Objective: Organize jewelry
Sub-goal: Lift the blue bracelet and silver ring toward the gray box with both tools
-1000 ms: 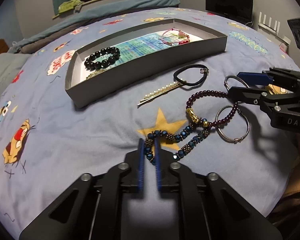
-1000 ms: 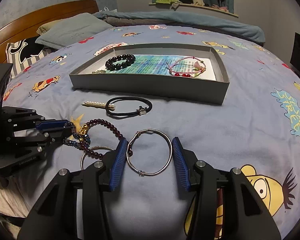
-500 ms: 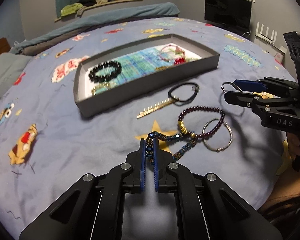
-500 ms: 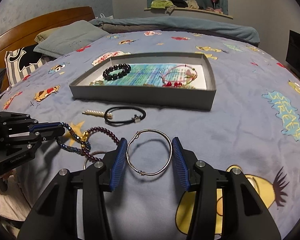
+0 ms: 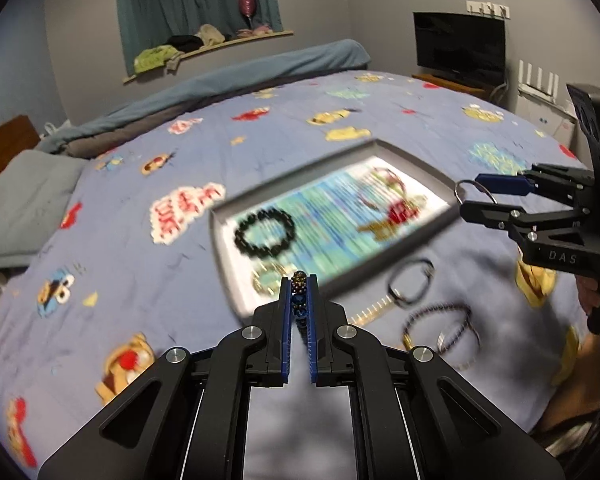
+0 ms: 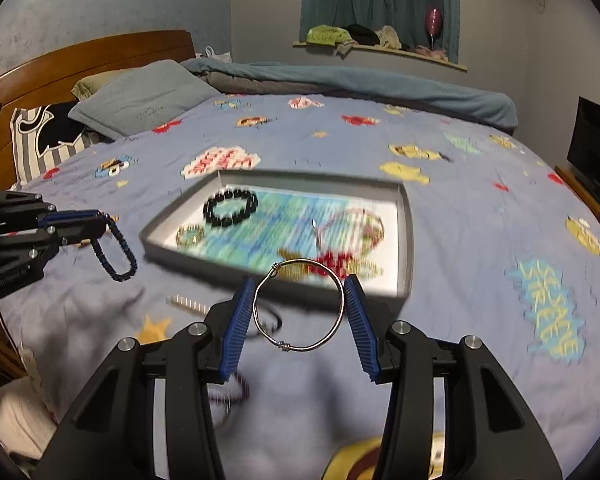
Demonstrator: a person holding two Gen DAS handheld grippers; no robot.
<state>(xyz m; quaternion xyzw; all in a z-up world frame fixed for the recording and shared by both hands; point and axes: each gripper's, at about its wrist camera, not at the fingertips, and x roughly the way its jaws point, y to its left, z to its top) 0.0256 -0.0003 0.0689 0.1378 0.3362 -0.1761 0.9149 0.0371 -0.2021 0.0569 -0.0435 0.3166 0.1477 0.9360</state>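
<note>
- Both grippers have lifted off the bed since before.
- Left gripper (image 5: 300, 300) pinches the blue beaded bracelet (image 6: 116, 252); right gripper (image 6: 300, 308) clasps the wire bangle (image 6: 299, 306).
- Carry both level over the grey tray (image 6: 406, 240), then lower before releasing.

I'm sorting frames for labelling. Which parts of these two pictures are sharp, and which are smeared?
Left wrist view: the left gripper and its blue beaded bracelet are crisp; the grey tray and bedspread streak with motion blur.
Right wrist view: the right gripper and wire bangle are sharp; tray contents smear. Both views bow from the fisheye.
</note>
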